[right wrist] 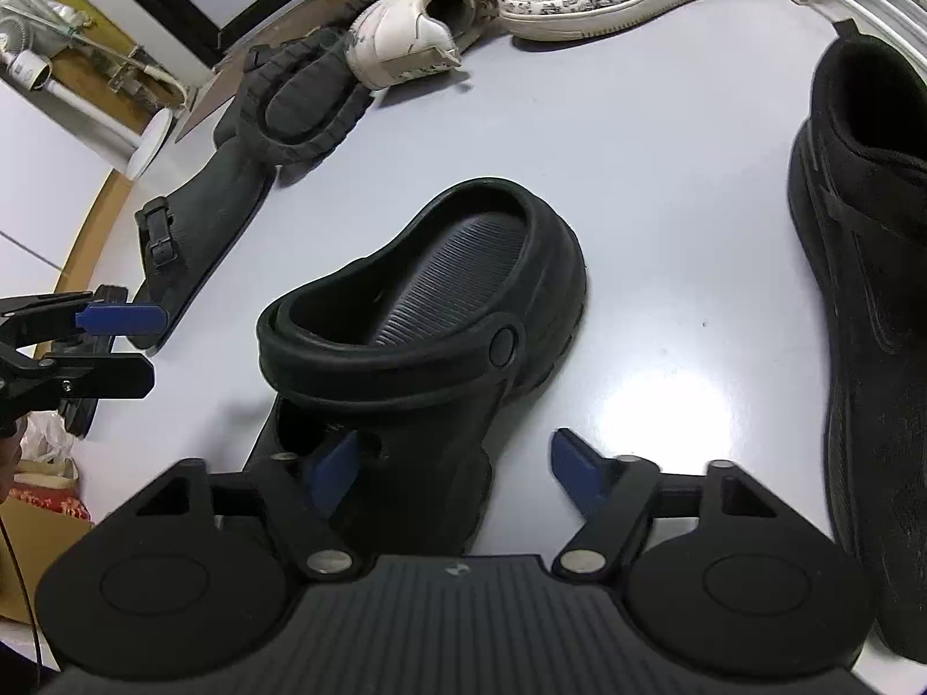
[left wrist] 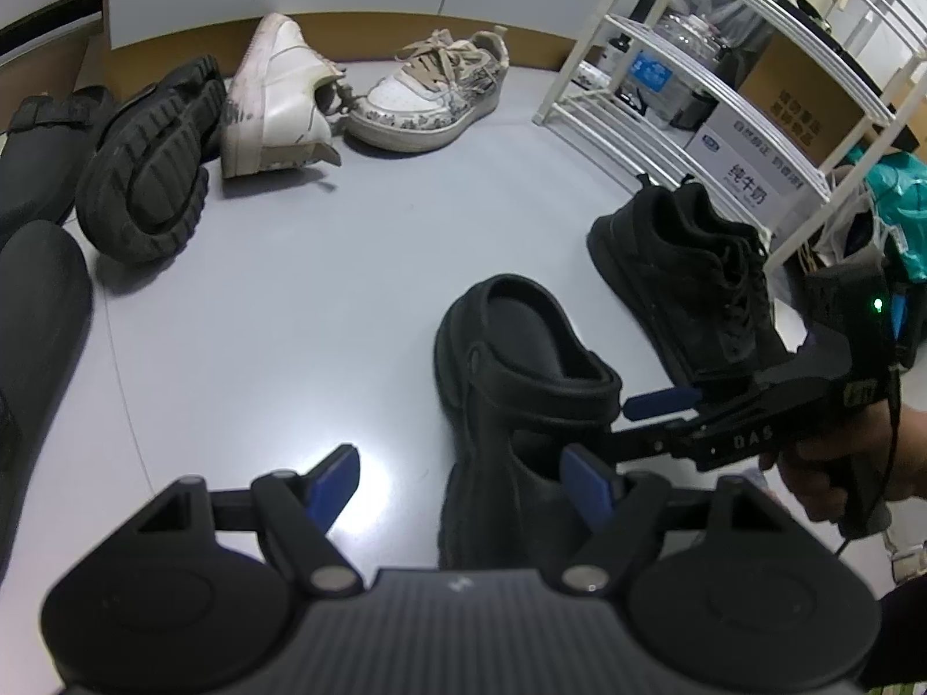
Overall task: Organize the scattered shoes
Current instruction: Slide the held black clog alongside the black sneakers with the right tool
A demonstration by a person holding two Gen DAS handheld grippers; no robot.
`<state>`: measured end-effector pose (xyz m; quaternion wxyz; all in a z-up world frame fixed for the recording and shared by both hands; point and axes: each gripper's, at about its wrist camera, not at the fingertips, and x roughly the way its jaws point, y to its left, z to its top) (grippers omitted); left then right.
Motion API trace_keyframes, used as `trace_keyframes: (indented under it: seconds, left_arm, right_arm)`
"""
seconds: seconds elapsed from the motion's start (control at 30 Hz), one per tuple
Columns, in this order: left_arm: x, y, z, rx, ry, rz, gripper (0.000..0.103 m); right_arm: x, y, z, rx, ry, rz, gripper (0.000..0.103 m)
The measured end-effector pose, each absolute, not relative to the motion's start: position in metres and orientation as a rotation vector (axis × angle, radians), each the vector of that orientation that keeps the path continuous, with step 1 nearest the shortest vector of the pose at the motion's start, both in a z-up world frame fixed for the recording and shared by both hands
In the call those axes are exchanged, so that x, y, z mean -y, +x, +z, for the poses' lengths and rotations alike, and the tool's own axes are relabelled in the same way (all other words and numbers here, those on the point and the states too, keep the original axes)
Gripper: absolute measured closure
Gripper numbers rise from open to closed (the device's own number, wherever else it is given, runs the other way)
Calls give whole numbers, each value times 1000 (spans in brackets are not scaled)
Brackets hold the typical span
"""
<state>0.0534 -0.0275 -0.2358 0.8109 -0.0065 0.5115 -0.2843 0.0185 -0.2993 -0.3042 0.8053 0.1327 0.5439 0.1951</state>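
A black clog (right wrist: 440, 289) stands upright on the grey floor (right wrist: 666, 185), strap folded forward. My right gripper (right wrist: 455, 469) straddles the clog's near side wall: the left pad sits inside the toe opening, the right pad hangs outside over bare floor, with a gap to the clog. In the left wrist view the clog (left wrist: 521, 359) lies just ahead, with the right gripper (left wrist: 637, 423) reaching in from the right. My left gripper (left wrist: 463, 483) stands open just left of the clog, holding nothing; it also shows as the left gripper (right wrist: 133, 347) at the picture's left edge.
A black sneaker (left wrist: 683, 278) stands right of the clog beside a white shoe rack (left wrist: 724, 58). Farther back lie a white sneaker (left wrist: 278, 98), a patterned sneaker (left wrist: 429, 92), an upturned black clog (left wrist: 150, 168) and a buckled black sandal (right wrist: 197, 214). A hand (left wrist: 834, 463) holds the right gripper.
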Motion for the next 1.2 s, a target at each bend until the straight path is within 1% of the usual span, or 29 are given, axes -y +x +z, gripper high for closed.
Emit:
trace_keyframes:
  seconds: [0.07,0.23,0.3,0.37,0.53,0.57,0.6,0.7,0.87,0.97,1.0,1.13,1.2]
  left_arm:
    - [28,53,-235,-1089,-16,-610,24]
    - [27,52,-234,-1077,-21,-611,24]
    - [26,53,-234,-1079,-24,-608,24]
    - [27,52,-234,-1080,-23,-610,24]
    - [28,54,-235,-1085,-23,-609,24]
    - [28,54,-235,-1085,-23,-609,24]
    - [29,54,-235,-1084,-23,-608,24]
    - [29,54,-235,-1084,-22,-608,24]
    - [29,53,-235,-1088,-24,-610,24]
    - [28,54,-236,-1092,-25,-609,24]
    - [28,54,-236,-1093,-25,-609,24]
    - [28,54,-236,-1094,-26,-612,24]
    - [28,54,-236,-1096,-28,-612,24]
  right_arm:
    - [300,20,-302,-1154,268,420,37]
    - [314,22,-298,-1129,256,357,37]
    - [321,22,-296,-1122,216,302,54]
    - [330,23,-296,-1122,180,243,56]
    - [348,21,-294,-1110,243,215,56]
    - [348,20,-293,-1106,256,235,53]
    - [347,20,-292,-1106,261,253,47]
    - [334,18,-292,-1107,245,320,36]
    - [313,20,-295,-1133,218,372,34]
    - [308,25,-298,-1133,240,361,32]
    - [307,26,-300,-1134,253,360,30]
    - [301,30,-301,-1125,258,378,32]
    - [300,29,-298,-1114,237,396,48]
